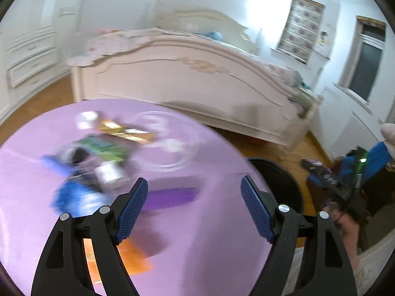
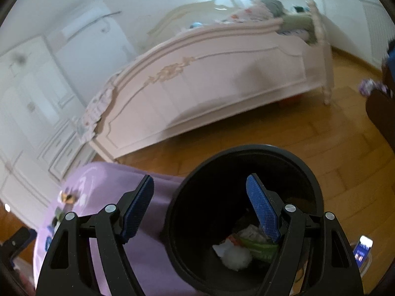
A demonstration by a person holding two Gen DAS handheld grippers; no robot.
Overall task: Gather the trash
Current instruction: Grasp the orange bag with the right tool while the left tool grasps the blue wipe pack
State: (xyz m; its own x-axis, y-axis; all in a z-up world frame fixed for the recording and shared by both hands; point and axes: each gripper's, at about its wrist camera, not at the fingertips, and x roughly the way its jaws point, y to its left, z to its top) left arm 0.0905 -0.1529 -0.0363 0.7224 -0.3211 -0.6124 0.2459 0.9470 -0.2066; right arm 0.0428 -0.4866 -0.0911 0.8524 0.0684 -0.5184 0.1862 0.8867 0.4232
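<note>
While right tongs (image 2: 200,209) hang spread over bin (image 2: 187,222) — drop spot — left tongs (image 1: 193,207), spread, face wrappers (image 1: 103,148) at 10 o'clock on counter (image 1: 197,234).

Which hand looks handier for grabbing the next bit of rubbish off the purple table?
Probably the left. Its open, empty claw hangs over the table facing the wrappers. The right claw, also open and empty, is above the bin.

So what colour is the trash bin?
Black; the trash bin shows best in the right wrist view.
</note>
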